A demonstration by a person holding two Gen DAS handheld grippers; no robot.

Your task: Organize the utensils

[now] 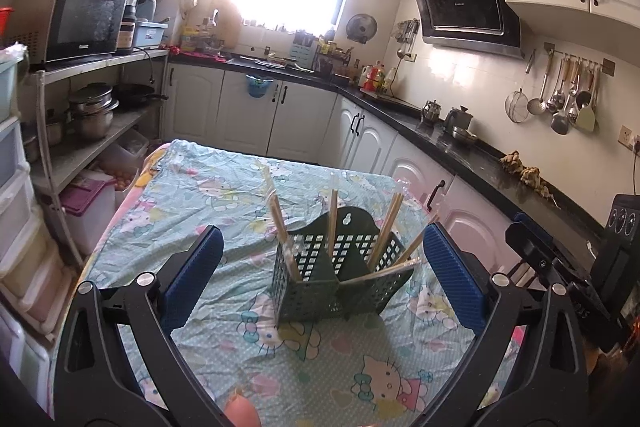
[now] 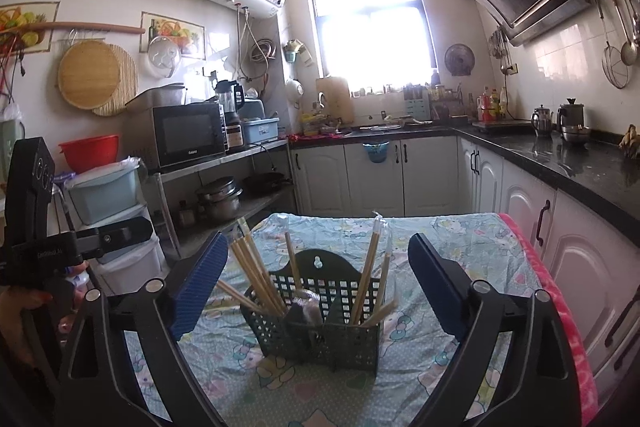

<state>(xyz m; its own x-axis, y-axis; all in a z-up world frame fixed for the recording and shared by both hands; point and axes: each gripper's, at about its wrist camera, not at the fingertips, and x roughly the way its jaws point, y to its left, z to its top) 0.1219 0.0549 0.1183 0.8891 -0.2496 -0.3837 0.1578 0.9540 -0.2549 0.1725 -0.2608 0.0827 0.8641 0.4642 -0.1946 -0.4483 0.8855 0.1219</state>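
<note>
Chopsticks (image 2: pixel 256 277) stand fanned out in both compartments of the dark green perforated caddy (image 2: pixel 320 331), which sits mid-counter on the cartoon-print cloth (image 2: pixel 460 239). Left tool (image 1: pixel 320 279) hangs just short of the caddy, jaws spread wide, nothing held. Right tool (image 2: pixel 316 287) likewise, gaping and empty. By my reckoning these sticks are light, stiff and slick in their clear sleeves, so pinch one mid-shaft, above the caddy rim. The caddy looks light too and may tip if nudged.
</note>
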